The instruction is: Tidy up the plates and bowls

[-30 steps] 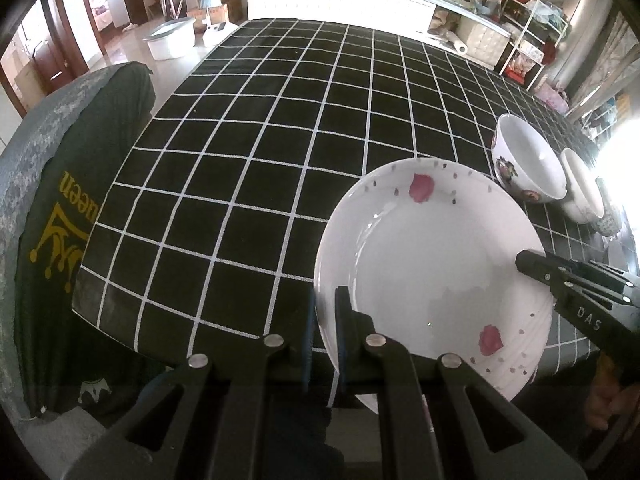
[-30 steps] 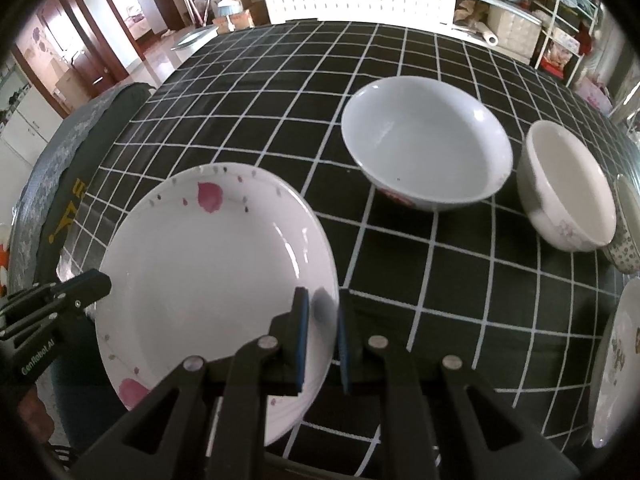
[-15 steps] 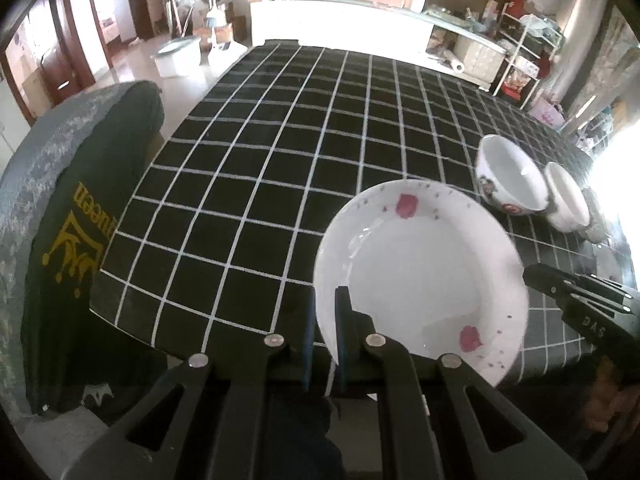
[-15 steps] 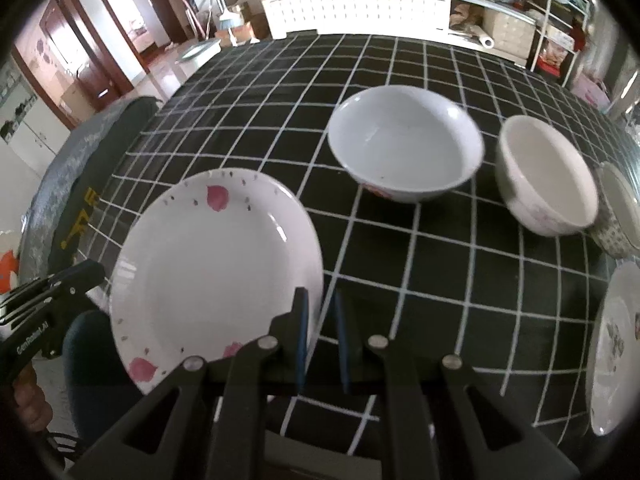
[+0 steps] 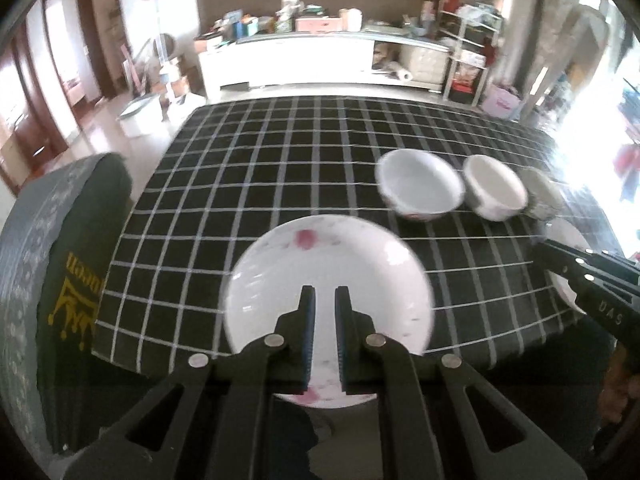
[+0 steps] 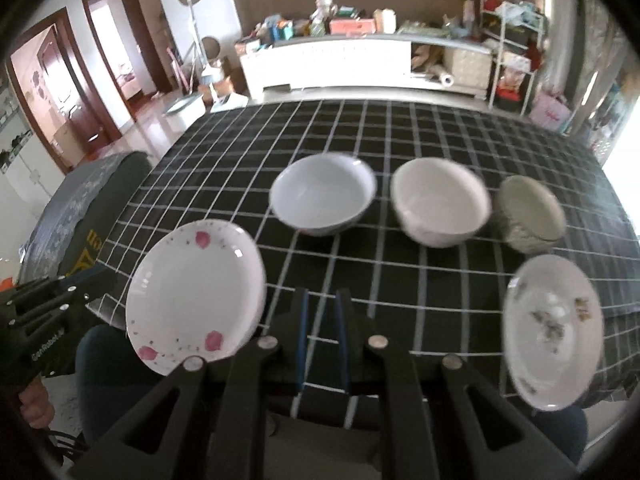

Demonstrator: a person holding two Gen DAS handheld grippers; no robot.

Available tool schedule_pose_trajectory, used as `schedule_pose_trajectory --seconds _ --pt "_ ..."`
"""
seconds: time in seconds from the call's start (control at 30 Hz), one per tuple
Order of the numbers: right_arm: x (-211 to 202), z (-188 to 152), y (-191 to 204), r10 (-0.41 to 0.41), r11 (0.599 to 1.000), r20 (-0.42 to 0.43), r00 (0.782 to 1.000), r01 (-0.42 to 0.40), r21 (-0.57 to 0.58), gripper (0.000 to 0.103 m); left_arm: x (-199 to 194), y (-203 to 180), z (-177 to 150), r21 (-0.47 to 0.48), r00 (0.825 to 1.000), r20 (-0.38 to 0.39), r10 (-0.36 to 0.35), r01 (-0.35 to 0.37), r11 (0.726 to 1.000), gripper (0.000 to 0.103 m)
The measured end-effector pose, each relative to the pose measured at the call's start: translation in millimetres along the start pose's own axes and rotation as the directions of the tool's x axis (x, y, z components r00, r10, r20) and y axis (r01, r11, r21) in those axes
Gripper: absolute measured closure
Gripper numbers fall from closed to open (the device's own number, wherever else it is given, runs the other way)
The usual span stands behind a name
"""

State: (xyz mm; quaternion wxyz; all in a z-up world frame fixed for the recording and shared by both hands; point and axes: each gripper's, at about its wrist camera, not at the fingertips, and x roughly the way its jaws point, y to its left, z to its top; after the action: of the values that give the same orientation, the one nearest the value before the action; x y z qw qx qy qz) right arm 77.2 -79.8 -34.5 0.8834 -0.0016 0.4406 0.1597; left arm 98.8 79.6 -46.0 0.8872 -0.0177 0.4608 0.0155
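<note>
A white plate with pink petals (image 5: 328,276) (image 6: 196,292) lies on the black checked table (image 5: 280,184) at its near left edge and overhangs it. My left gripper (image 5: 325,300) hovers over the plate's near part, its jaws a narrow gap apart and holding nothing. My right gripper (image 6: 322,300) is to the right of that plate, narrowly parted and empty. Three bowls stand in a row behind: a pale blue one (image 6: 322,194), a white one (image 6: 440,200), a grey-green one (image 6: 530,212). A flowered plate (image 6: 554,332) lies at the near right edge.
A chair back with a dark green cover (image 5: 68,264) stands at the table's left side. The right gripper's body (image 5: 592,280) shows at the right of the left wrist view. A white cabinet (image 6: 332,64) stands beyond the far edge.
Both grippers pulled back and up from the petal plate; the left one swung right over the plate, the right one moved off its rim. Both pairs of jaws opened slightly.
</note>
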Motion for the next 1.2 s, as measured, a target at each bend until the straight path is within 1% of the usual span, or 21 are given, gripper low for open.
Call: schedule_pose_trajectory --seconds 0.1,0.2,0.33,0.4,0.5,0.53,0.6,0.67,0.83,0.97,1.07,1.2 --pt "-15.9 0.2 -20.8 -0.031 0.999 0.031 0.999 0.030 0.039 0.086 -2.9 -19.8 4.7 0.031 0.999 0.008 -0.039 0.039 0.999 0.095" --pt "-28.6 -1.1 -44.3 -0.056 0.995 0.051 0.997 0.051 0.085 0.086 -10.2 -45.3 12.9 0.052 0.993 0.022 -0.117 0.116 0.992 0.095" --pt "-43.5 -6.5 -75.1 -0.092 0.986 0.072 0.993 0.081 0.145 0.086 -16.6 -82.6 20.4 0.120 0.990 0.043 -0.132 0.126 0.985 0.095" --pt "-50.2 -11.3 -93.7 -0.111 0.979 0.076 0.991 0.096 0.177 0.086 -14.6 -101.9 24.3 0.136 0.986 0.025 -0.166 0.161 0.977 0.095" --pt "-57.0 -19.3 -120.2 -0.137 0.967 0.073 0.988 0.117 0.225 0.086 -9.7 -125.6 28.0 0.164 0.981 0.009 -0.194 0.190 0.968 0.095" --pt "-58.4 -22.1 -127.1 -0.143 0.964 0.072 0.987 0.123 0.235 0.086 -8.0 -133.7 28.9 0.174 0.978 0.002 -0.209 0.206 0.963 0.095" --pt "-59.7 -27.1 -145.4 -0.159 0.955 0.060 0.985 0.139 0.262 0.086 -2.8 -152.7 31.7 0.185 0.965 -0.024 -0.260 0.260 0.948 0.095" --pt "-60.6 -31.8 -160.3 -0.176 0.946 0.049 0.983 0.155 0.283 0.086 1.8 -167.7 35.3 0.202 0.955 -0.039 -0.293 0.295 0.934 0.095" --pt "-60.0 -42.4 -196.0 -0.217 0.922 0.025 0.976 0.197 0.335 0.086 12.9 -208.2 42.2 0.258 0.943 -0.073 -0.325 0.332 0.907 0.095" --pt "-55.8 -49.6 -221.2 -0.245 0.904 0.001 0.970 0.227 0.363 0.086 29.2 -242.0 47.6 0.300 0.938 -0.107 -0.329 0.346 0.889 0.095" --pt "-51.4 -54.4 -239.6 -0.245 0.892 -0.019 0.969 0.234 0.386 0.086 45.3 -259.9 47.2 0.309 0.933 -0.142 -0.330 0.358 0.881 0.095" --pt "-41.5 -61.1 -261.6 -0.245 0.882 -0.050 0.968 0.244 0.403 0.086 69.4 -278.5 44.2 0.306 0.921 -0.194 -0.338 0.384 0.871 0.095"
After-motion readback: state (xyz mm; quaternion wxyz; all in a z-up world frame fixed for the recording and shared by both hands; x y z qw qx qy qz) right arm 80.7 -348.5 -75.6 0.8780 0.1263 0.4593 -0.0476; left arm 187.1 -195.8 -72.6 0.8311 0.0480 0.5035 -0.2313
